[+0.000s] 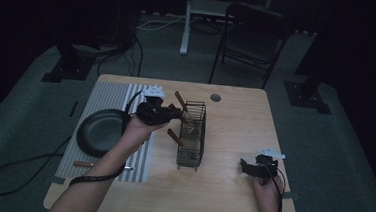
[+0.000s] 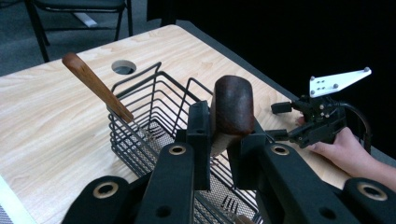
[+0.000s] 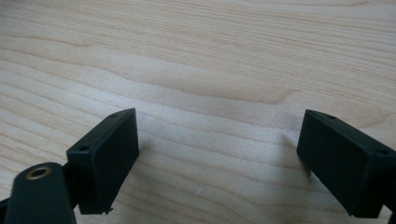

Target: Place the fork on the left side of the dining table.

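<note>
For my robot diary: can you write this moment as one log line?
left gripper: shut on wooden handle | over wire basket | right gripper: open, by table

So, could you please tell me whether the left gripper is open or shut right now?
Shut: the left gripper clamps a brown wooden handle, with its black pads pressed on both sides, above the wire basket.

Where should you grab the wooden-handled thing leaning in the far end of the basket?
Grab the free wooden handle, not the end down inside the basket. The handle sticks up and slants out past the rim, so come from above and pinch across it. The left gripper is already shut on another handle; the right gripper is open.
</note>
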`<state>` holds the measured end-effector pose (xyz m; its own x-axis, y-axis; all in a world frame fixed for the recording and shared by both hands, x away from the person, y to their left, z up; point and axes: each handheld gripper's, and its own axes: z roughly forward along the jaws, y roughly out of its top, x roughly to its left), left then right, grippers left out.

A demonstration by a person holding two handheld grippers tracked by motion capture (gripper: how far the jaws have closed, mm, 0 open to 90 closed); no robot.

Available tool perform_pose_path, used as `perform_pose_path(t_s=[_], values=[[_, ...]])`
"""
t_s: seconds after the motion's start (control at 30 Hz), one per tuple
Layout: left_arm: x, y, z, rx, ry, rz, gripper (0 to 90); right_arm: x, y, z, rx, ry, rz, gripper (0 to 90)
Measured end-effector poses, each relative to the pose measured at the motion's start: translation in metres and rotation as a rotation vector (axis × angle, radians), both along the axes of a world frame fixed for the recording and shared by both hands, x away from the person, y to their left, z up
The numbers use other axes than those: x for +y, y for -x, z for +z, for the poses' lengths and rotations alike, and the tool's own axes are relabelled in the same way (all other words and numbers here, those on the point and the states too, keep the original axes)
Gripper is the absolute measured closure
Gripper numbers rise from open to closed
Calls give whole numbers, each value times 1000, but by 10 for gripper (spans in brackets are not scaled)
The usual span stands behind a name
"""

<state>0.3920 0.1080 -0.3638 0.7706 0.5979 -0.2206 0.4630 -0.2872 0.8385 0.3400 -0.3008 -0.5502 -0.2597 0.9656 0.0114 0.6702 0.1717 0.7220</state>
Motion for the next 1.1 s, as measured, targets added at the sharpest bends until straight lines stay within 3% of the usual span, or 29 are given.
perform_pose_path(t_s=[0.33,0.6,0.73,0.83,0.93,1.03,1.1], values=[[8,5,21,-32,13,5,803,0,0,0,1,1,0,124],[21,10,39,-57,59,14,804,0,0,0,1,1,0,124],[28,11,49,-73,61,29,803,0,0,0,1,0,0,124],[37,10,58,-69,35,50,804,0,0,0,1,0,0,124],[54,12,64,-90,5,78,804,0,0,0,1,0,-1,124],[73,5,64,-67,38,118,803,0,-1,0,0,0,-1,124],[79,1,63,-70,10,141,803,0,-1,0,0,0,-1,124]])
